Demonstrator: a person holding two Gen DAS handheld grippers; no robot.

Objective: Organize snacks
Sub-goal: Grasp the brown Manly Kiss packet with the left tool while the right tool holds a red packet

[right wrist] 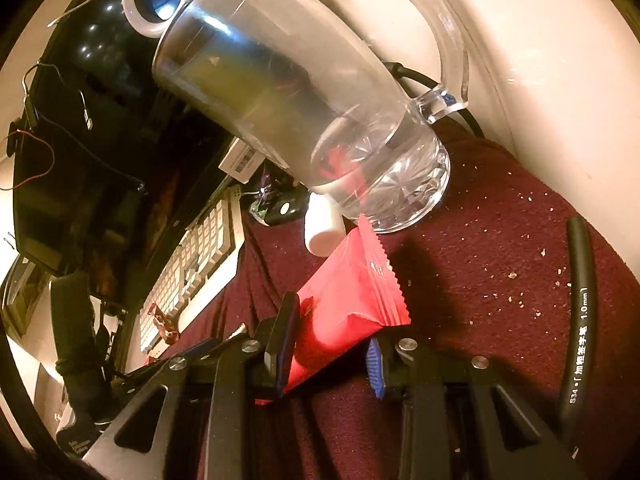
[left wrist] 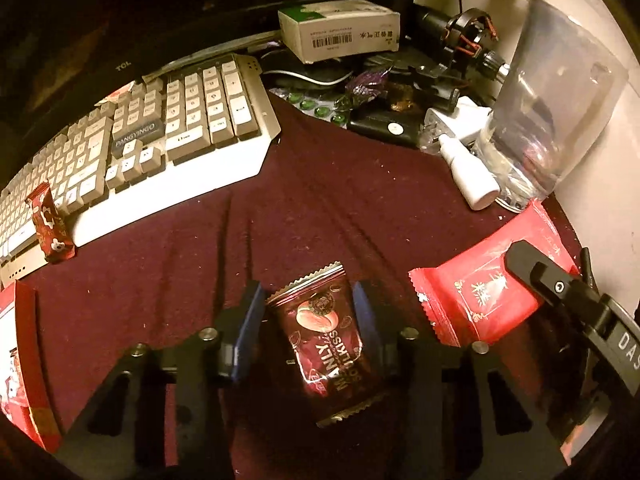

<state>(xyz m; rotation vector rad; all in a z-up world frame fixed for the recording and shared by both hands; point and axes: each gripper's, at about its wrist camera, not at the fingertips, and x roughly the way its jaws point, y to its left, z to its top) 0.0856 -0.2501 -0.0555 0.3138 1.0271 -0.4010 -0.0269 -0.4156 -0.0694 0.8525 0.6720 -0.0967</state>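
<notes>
A dark red snack packet (left wrist: 324,340) lies on the maroon cloth (left wrist: 320,208), between the blue pads of my left gripper (left wrist: 308,312); the pads press on its two sides. To the right lies a bright red packet (left wrist: 472,292) (right wrist: 352,280), and my right gripper (right wrist: 332,328) is shut on its near end. In the left wrist view, the right gripper (left wrist: 550,254) reaches in from the right edge. A small red snack bar (left wrist: 50,224) rests on the keyboard (left wrist: 160,128). A red box (left wrist: 20,360) stands at the left edge.
A clear glass mug (left wrist: 552,100) (right wrist: 320,100) stands by the wall just beyond the red packet, with a small white bottle (left wrist: 472,176) lying beside it. A white and green carton (left wrist: 340,28) and dark clutter sit at the back. A black cable (right wrist: 580,300) lies on the right.
</notes>
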